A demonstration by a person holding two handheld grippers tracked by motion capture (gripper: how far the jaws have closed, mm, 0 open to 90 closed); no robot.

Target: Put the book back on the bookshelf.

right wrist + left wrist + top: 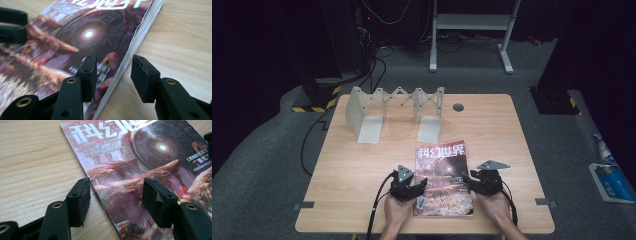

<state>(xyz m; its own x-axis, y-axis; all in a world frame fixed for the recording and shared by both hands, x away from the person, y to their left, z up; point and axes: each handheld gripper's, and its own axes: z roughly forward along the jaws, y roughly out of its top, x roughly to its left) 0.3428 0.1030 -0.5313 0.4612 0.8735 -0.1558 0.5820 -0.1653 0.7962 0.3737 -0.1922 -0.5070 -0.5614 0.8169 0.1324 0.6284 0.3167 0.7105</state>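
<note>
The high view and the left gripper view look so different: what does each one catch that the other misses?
The high view alone takes in the grey folding rack at the far side, the person's two hands, and the right gripper at the magazine's right edge. The left gripper view alone gives a close look at its own black jaws, open astride the magazine's left edge. Both share the magazine lying flat on the wooden table.
</note>
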